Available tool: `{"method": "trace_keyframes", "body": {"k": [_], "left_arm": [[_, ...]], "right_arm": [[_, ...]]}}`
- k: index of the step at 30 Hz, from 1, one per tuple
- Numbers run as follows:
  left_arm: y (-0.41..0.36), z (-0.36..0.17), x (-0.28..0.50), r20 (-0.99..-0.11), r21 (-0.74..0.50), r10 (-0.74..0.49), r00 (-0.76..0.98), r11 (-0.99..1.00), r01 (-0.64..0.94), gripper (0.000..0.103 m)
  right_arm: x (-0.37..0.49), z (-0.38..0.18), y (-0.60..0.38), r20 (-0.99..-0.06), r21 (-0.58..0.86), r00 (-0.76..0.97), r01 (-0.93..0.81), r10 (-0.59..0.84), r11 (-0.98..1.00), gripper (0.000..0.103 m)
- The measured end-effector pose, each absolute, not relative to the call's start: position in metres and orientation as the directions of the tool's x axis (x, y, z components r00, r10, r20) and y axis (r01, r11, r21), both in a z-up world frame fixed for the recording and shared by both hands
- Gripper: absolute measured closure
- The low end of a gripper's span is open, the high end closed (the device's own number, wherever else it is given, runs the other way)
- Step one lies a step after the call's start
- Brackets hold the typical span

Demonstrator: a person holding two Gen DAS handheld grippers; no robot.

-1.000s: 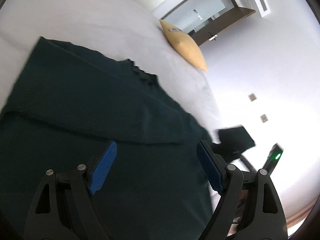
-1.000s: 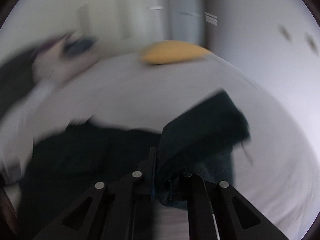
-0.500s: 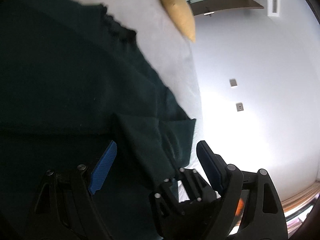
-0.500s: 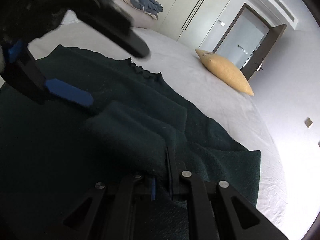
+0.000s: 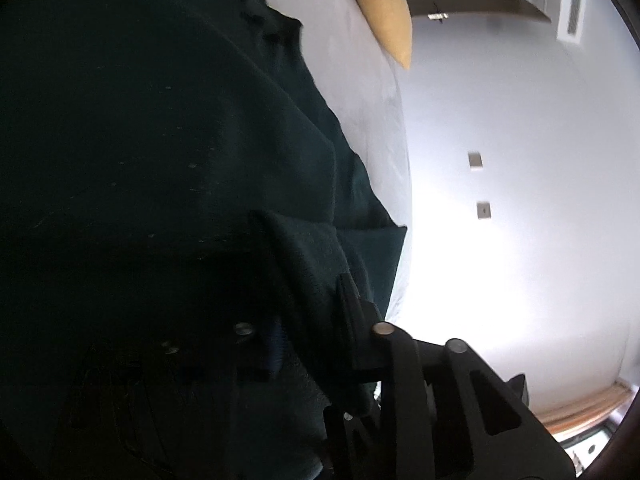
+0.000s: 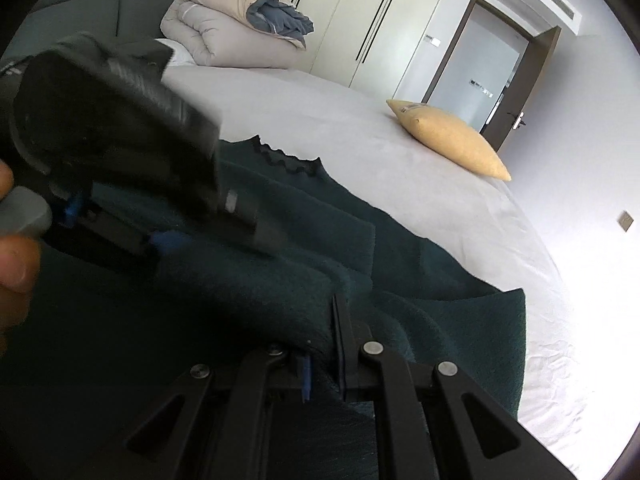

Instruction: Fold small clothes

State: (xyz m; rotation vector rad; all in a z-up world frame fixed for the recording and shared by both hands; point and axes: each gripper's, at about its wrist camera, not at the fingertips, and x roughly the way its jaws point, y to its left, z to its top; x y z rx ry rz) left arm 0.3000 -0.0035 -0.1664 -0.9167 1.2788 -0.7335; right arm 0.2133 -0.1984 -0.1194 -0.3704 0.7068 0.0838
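Cloth now fills your left tool: half a second ago its blue pads stood wide apart over the dark green garment, and now they are pinched together on a thick folded edge of it, right in front of the lens. That means both ends of the fold are held and you can carry it over. Ahead and to the right, the white bed sheet and a yellow pillow show past the garment's scalloped neckline.

Right view: your right tool is clamped on the same rolled edge, as before. The knit looks soft, fuzzy and heavy, lying in broad flat layers across the sheet ahead. Your left tool sits up to the left, biting the fold. A puffy rolled duvet lies far ahead
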Motion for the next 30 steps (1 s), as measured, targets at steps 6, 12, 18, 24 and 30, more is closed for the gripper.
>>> {"method": "trace_keyframes", "body": {"k": [6, 12, 18, 24, 30], "left_arm": [[0.002, -0.148, 0.306, -0.484, -0.869, -0.853, 0.198, 0.495, 0.009, 0.096], [0.051, -0.099, 0.319, -0.564, -0.781, -0.77, 0.299, 0.615, 0.11, 0.096], [0.101, -0.062, 0.331, -0.585, -0.721, -0.704, 0.403, 0.679, 0.14, 0.096], [0.147, -0.055, 0.334, -0.573, -0.71, -0.669, 0.474, 0.694, 0.121, 0.096], [0.15, -0.086, 0.342, -0.627, -0.684, -0.64, 0.445, 0.725, 0.078, 0.096]], "right_arm": [[0.21, -0.114, -0.21, -0.689, -0.197, 0.724, -0.227, 0.03, 0.954, 0.066], [0.183, -0.093, -0.289, -0.647, 0.259, 0.699, -0.171, 0.303, 0.95, 0.04], [0.19, -0.118, -0.375, -0.485, 0.739, 0.675, -0.023, 0.556, 0.673, 0.036], [0.208, -0.151, -0.393, -0.315, 0.928, 0.711, 0.091, 0.628, 0.363, 0.023], [0.21, -0.172, -0.416, -0.272, 0.962, 0.773, 0.198, 0.573, 0.19, 0.023]]}}
